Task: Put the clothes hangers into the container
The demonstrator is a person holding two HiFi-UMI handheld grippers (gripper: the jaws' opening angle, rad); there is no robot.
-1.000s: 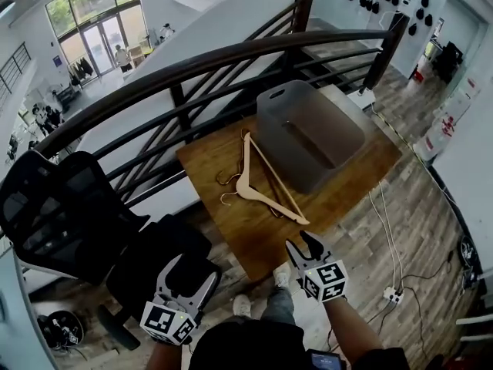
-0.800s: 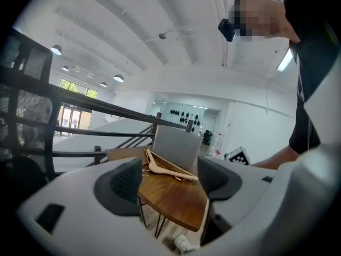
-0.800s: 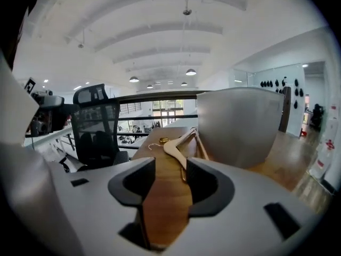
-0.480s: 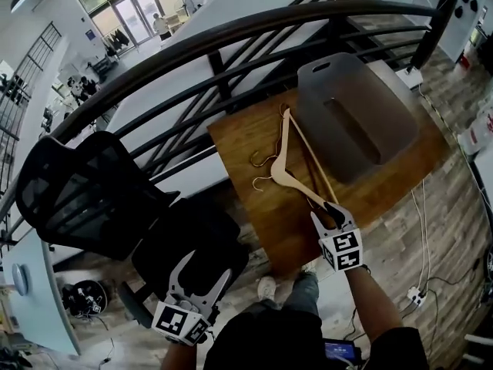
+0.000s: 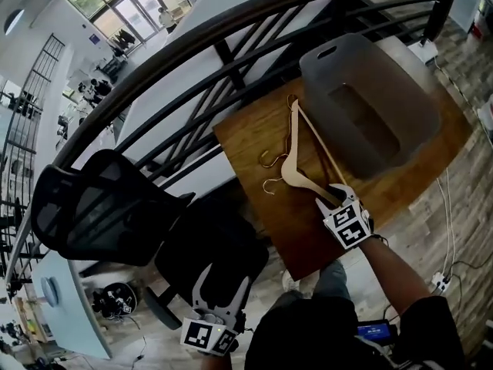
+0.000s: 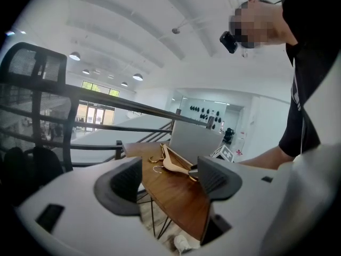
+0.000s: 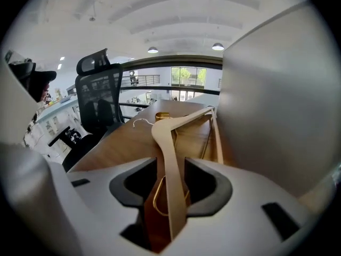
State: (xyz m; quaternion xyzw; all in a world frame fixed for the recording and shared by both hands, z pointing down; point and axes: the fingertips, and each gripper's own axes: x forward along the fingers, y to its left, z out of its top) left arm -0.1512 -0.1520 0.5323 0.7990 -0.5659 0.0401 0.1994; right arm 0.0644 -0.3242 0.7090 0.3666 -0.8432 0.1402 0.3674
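Note:
On the wooden table [image 5: 250, 141] lies a light wooden hanger [image 5: 296, 177], with a second hanger partly beneath it. A grey translucent container [image 5: 408, 91] stands just behind them. My right gripper [image 5: 337, 195] is down at the near end of the top hanger [image 7: 168, 143]. That hanger's arm runs between the jaws, which have just been closing, and a dark gap still shows beside the left pad. My left gripper [image 5: 223, 280] hangs open and empty, low at the left and off the table. Its view looks past its pads at the hangers [image 6: 173, 163] and the container [image 6: 194, 143].
A black office chair [image 5: 100, 214] stands left of the table, close to my left gripper. A dark curved railing [image 5: 231, 45] runs behind the table and container. Cables and a power strip [image 5: 443, 280] lie on the wood floor at the right. The table's near edge is just under my right wrist.
My right gripper has gone forward and down from off the table's near edge to the hanger's end, which now lies between its jaws. The left gripper has sunk a little.

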